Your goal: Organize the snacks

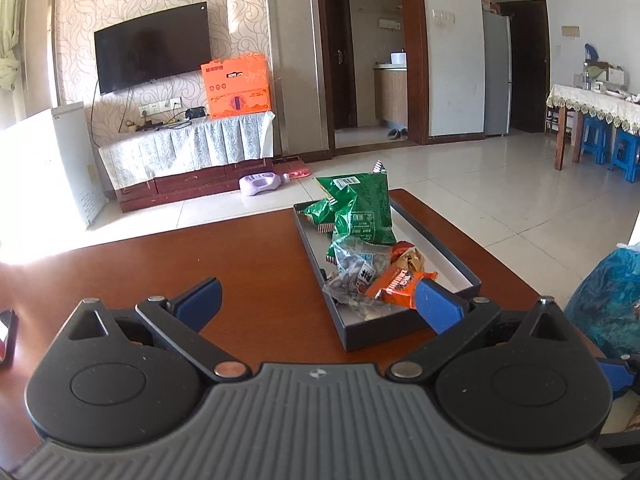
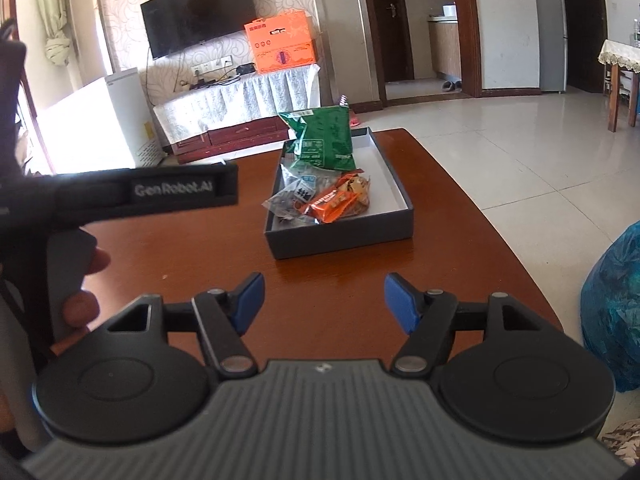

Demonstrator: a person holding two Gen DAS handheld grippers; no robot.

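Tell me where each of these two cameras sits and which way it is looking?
Left wrist view: it sits on the left gripper, facing forward and slightly down over the wooden table toward the television; its own wide-open jaws show.
Right wrist view: it sits on the right gripper, facing the same way; its open jaws show, plus the left gripper in the person's hand.
Both share the snack box, green bag, orange packet and orange carton.
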